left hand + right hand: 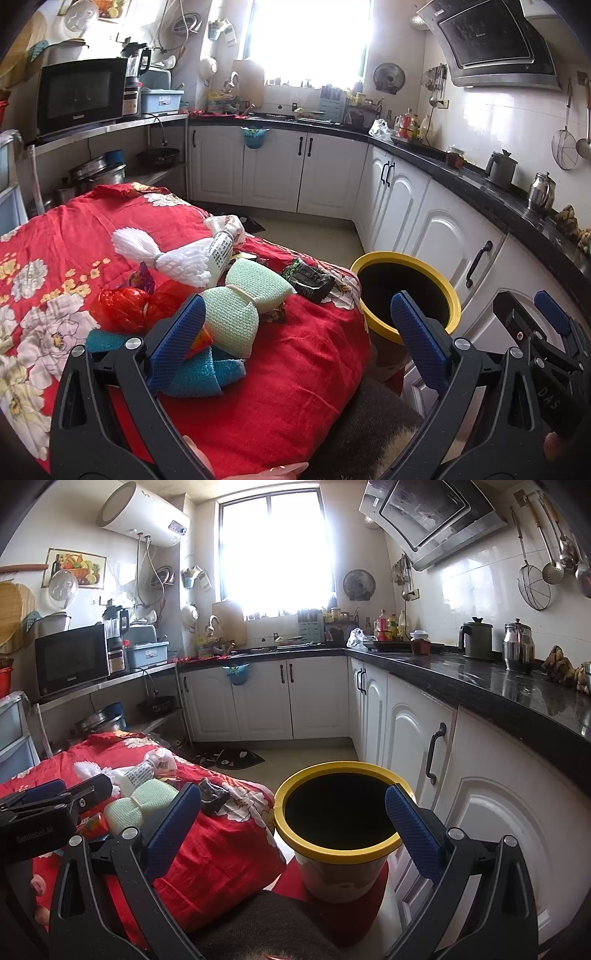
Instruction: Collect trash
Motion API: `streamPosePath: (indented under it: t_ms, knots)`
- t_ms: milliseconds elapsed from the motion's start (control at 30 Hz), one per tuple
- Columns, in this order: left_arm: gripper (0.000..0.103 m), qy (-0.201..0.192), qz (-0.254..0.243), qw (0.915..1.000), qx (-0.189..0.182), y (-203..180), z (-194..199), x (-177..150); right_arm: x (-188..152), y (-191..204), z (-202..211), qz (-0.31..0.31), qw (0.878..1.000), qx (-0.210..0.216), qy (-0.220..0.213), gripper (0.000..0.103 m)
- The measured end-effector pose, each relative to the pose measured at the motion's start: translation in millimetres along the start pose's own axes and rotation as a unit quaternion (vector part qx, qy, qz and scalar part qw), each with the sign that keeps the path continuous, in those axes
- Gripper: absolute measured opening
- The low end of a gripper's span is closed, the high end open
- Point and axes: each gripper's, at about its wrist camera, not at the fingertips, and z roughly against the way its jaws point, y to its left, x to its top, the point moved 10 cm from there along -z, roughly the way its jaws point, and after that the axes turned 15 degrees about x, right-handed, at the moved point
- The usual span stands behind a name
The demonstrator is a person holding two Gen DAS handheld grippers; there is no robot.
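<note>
Trash lies on a red flowered cloth [277, 387]: a pale green foam net [240, 306], a white foam net [173, 258] by a white bottle [221, 247], a red plastic bag [125, 308], blue foam pieces [207, 373] and a dark wrapper [308, 278]. A yellow-rimmed bin [336, 834] stands right of the table. My left gripper [299, 332] is open above the table's near corner, its left pad beside the green net. My right gripper [295, 823] is open in front of the bin's mouth, holding nothing. The green net [140, 805] and dark wrapper [214, 795] also show left of it.
White cabinets [406, 731] under a black countertop [480, 679] run close along the right. Kettles [476, 638] and bottles stand on the counter. A microwave [81, 96] sits on a shelf at the left. The floor with a dark mat [236, 758] lies beyond the table.
</note>
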Motion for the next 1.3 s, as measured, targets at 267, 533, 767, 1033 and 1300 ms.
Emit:
streamPosePath:
  t_ms: [267,533,767,1033,1300]
  knots:
    - [0.092,0.000,0.000,1.0000,0.000,0,0,0,0,0,0,0.000,1.000,0.000,0.000,0.097]
    - [0.092,0.000,0.001,1.0000,0.001,2,0,1,0,1,0,0.000,1.000,0.000,0.000,0.097]
    - [0.092,0.001,0.011,0.9999,0.009,12,-5,1,0,5,-2,0.004,1.000,0.003,0.002,0.097]
    - [0.092,0.004,0.024,0.9996,0.016,26,-11,3,-1,13,-10,0.011,1.000,0.017,0.011,0.097]
    - [0.092,0.006,0.054,0.9975,0.045,58,-21,11,-1,34,-32,0.029,0.998,0.044,0.035,0.097]
